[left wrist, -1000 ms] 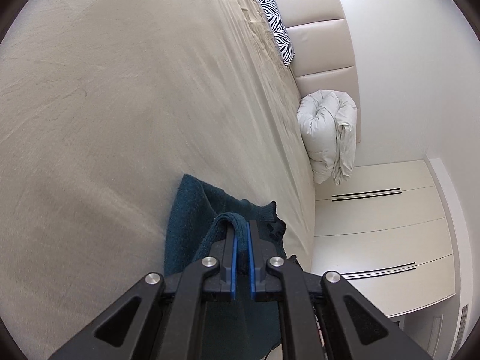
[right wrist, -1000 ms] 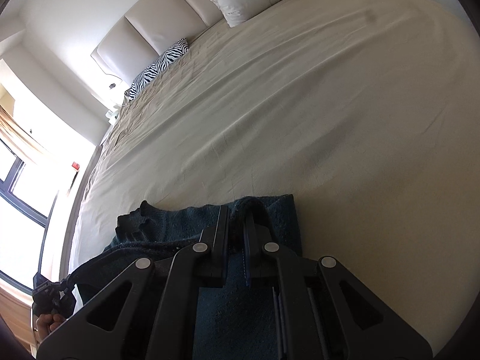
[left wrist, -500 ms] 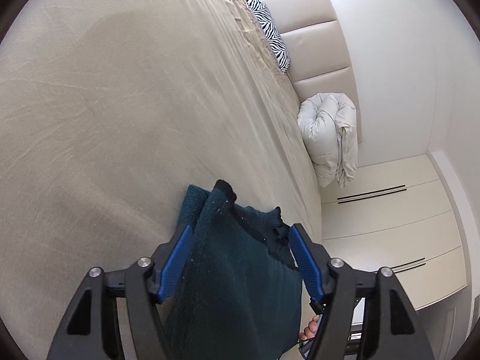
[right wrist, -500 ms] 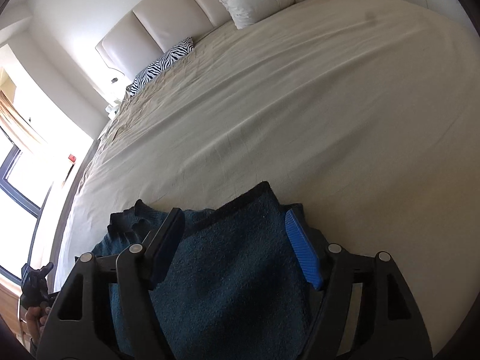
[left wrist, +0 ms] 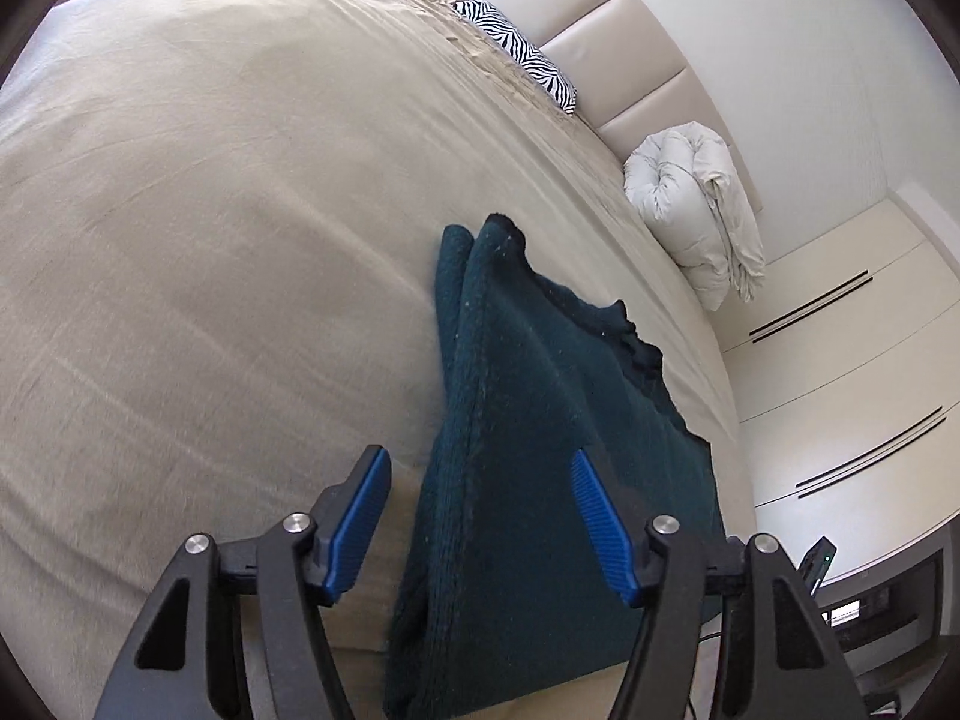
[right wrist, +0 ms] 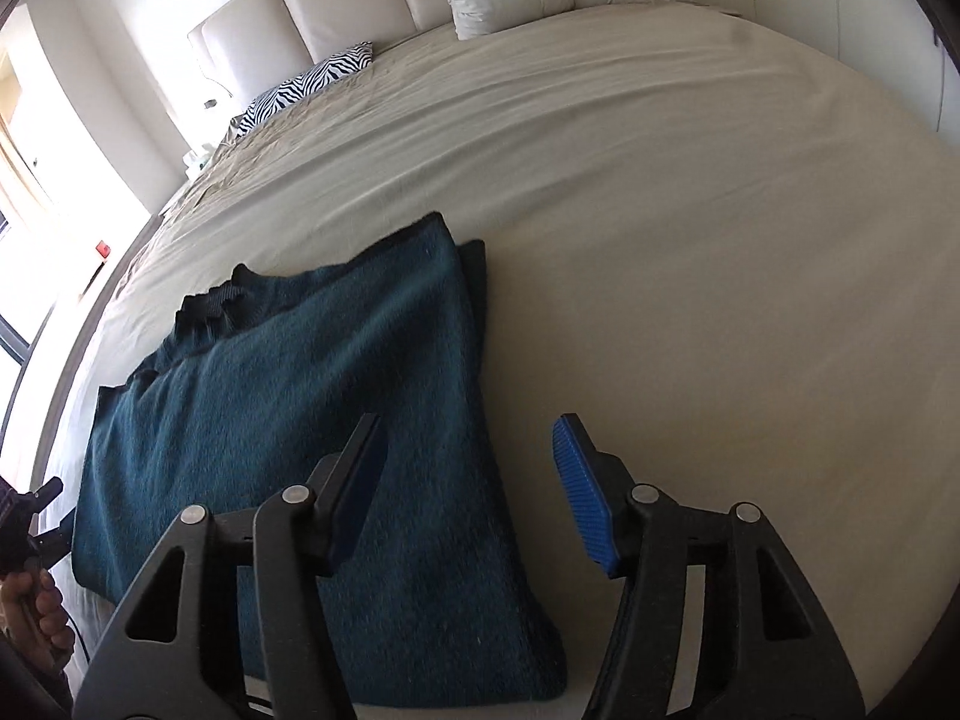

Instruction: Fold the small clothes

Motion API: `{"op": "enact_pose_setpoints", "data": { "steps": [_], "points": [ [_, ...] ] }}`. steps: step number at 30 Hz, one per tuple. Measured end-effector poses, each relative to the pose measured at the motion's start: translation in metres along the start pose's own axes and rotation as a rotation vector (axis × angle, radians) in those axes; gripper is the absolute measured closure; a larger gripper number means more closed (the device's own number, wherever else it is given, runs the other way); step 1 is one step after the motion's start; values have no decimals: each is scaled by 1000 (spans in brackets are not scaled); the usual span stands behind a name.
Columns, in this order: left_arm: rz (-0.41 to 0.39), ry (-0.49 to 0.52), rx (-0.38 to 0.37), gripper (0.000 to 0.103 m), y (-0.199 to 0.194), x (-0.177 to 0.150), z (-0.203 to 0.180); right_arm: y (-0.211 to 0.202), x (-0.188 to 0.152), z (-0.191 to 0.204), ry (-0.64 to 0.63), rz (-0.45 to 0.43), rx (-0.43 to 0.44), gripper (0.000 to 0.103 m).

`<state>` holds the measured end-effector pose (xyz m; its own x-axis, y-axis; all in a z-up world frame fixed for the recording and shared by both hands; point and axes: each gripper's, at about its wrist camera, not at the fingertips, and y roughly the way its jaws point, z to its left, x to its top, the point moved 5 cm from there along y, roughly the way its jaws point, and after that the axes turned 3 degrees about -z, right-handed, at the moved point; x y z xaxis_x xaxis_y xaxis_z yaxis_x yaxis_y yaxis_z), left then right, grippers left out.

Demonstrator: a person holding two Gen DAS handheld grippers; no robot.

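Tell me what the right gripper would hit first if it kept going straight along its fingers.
Probably the right edge of the teal sweater or the bare bed sheet beside it; the open right gripper straddles that edge, and depth is unclear.

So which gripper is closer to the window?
Left gripper: its hand sits at the sweater's end nearest the window; the right gripper hangs over the opposite edge.

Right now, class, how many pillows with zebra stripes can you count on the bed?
1: the zebra pillow lies at the head of the bed, against the headboard. Others may be out of view.
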<state>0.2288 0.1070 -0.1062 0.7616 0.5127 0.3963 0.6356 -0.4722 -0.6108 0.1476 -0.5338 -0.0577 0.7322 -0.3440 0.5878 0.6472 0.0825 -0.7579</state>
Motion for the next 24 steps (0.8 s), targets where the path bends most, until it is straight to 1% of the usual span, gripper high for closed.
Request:
{"op": "enact_pose_setpoints", "data": {
  "steps": [2,5,6,7,8,9,10,14,17,18,24],
  "points": [
    [-5,28,16,42,-3,-8,-2,-6,-10,-5,-8,4,-5,51],
    [-6,62,45,53,-3,-17,-4,-12,-20,-12,-13,12,-9,51],
    [-1,72,54,60,-2,-20,-4,-12,-24,-13,-10,20,-5,57],
    [4,84,70,65,-1,-23,-4,-12,-26,-13,-10,25,-1,60],
    [4,100,86,67,0,-25,-4,-13,-28,-13,-14,28,2,66],
    [1,116,101,72,0,-26,-4,-14,-31,-12,-20,26,3,70],
    [0,129,114,74,1,-27,-5,-16,-31,-11,-27,24,1,71],
    [0,174,148,81,0,-27,-5,-20,-34,-2,-81,9,-21,81],
    [0,219,175,86,0,-29,-9,-22,-34,-2,-82,4,-28,89],
    [1,228,181,87,0,-30,-10,-23,-35,-3,-75,2,-28,93],
    [6,238,190,90,1,-29,-12,-29,-35,-6,-52,-12,-39,97]
  ]
}}
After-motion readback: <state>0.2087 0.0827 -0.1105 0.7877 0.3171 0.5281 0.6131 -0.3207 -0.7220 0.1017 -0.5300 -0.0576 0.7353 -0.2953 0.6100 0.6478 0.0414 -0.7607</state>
